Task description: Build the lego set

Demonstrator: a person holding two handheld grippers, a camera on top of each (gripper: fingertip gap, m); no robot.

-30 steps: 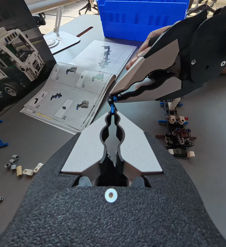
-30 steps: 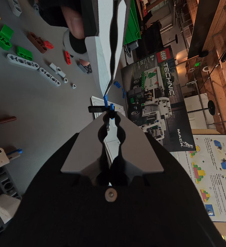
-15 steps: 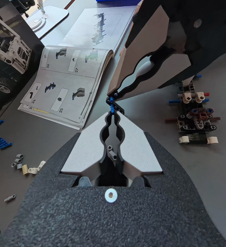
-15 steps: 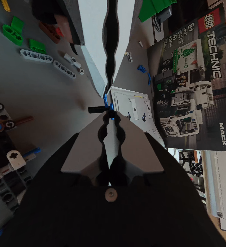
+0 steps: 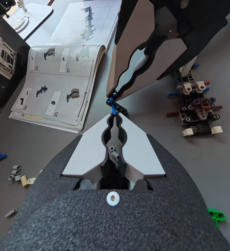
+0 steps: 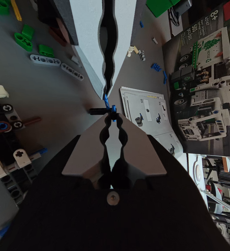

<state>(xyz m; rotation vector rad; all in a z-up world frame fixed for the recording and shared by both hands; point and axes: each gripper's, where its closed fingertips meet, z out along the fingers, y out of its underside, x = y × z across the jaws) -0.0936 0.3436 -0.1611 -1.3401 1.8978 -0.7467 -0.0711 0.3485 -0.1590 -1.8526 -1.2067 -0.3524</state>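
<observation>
blue pin (image 5: 113, 110) in left fingers (image 5: 109, 118), entering black angled beam (image 5: 119, 108).

booklet (image 5: 60, 81) left | chassis (image 5: 197, 108) right | bare table (image 5: 145, 115) between — passable

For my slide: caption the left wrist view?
Left hand-held gripper pinches blue pin at black angled beam.

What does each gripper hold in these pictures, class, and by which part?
The left gripper pinches a blue pin by its near end. The right gripper clamps a black angled beam by its short arm, which already carries another blue pin.
</observation>
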